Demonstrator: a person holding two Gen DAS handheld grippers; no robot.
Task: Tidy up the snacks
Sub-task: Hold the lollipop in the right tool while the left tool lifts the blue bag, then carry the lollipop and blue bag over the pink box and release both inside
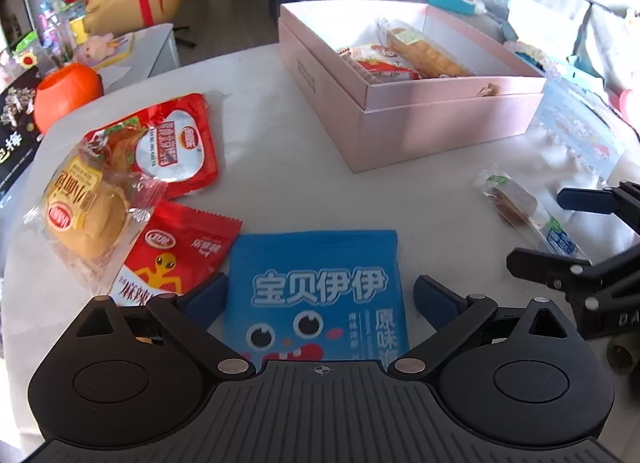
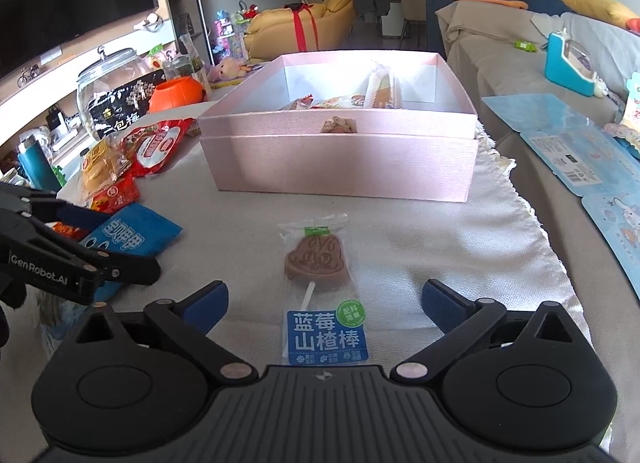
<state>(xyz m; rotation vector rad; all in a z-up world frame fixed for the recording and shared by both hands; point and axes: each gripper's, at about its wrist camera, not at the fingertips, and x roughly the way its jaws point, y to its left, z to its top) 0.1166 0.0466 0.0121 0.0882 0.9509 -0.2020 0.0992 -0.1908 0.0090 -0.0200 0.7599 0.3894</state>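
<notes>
A blue snack packet (image 1: 316,263) lies flat on the white cloth between the fingers of my left gripper (image 1: 320,295). That gripper is open; the left pad sits beside the packet's edge and the right pad stands apart. A wrapped brown lollipop (image 2: 318,263) lies between the wide-open fingers of my right gripper (image 2: 324,297), untouched. The open pink box (image 1: 400,123) stands beyond both and holds several wrapped snacks (image 1: 400,59). Left of the blue packet lie a bread packet (image 1: 84,207) and two red packets (image 1: 176,143).
An orange pumpkin bucket (image 1: 66,95) and a glass jar (image 2: 108,83) stand past the table's left edge. Blue printed cards (image 2: 568,151) lie on the sofa to the right. The cloth's fringed edge (image 2: 532,215) runs along the right side.
</notes>
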